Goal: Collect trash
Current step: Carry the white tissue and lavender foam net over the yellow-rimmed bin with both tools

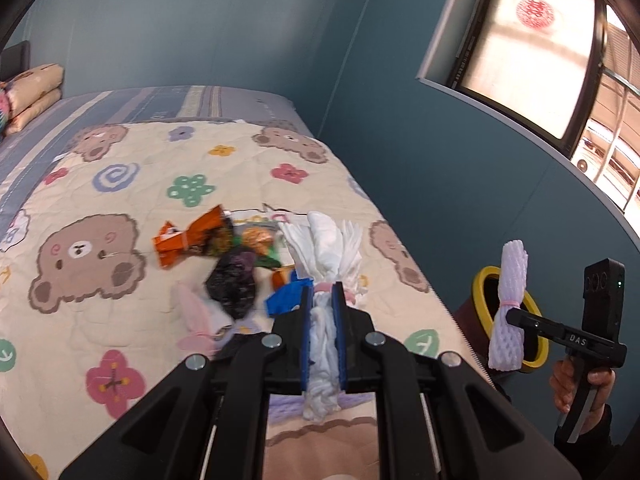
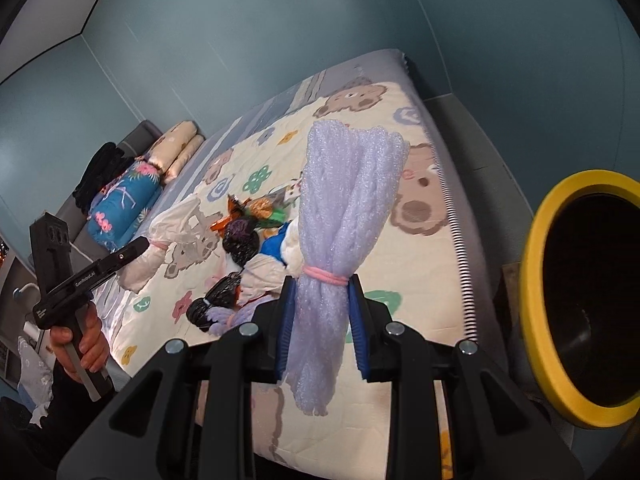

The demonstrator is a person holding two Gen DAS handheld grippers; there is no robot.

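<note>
My left gripper (image 1: 323,292) is shut on a white tissue bundle (image 1: 326,248) tied with a pink band, held above the bed; it also shows in the right wrist view (image 2: 160,236). My right gripper (image 2: 322,284) is shut on a pale purple foam net bundle (image 2: 344,208) with a pink band, held beside the bed, left of the yellow-rimmed bin (image 2: 536,296). In the left wrist view the foam net (image 1: 510,304) hangs in front of the bin (image 1: 486,292). A pile of trash lies on the quilt: an orange wrapper (image 1: 188,238), a black bag (image 1: 234,286), a blue scrap (image 1: 286,298).
The bed has a bear-pattern quilt (image 1: 120,184) and pillows (image 1: 34,92) at its head. Blue walls stand behind, with a window (image 1: 532,48) at the right. A rolled blue blanket (image 2: 124,200) lies near the pillows. The bin stands on the floor by the bed's edge.
</note>
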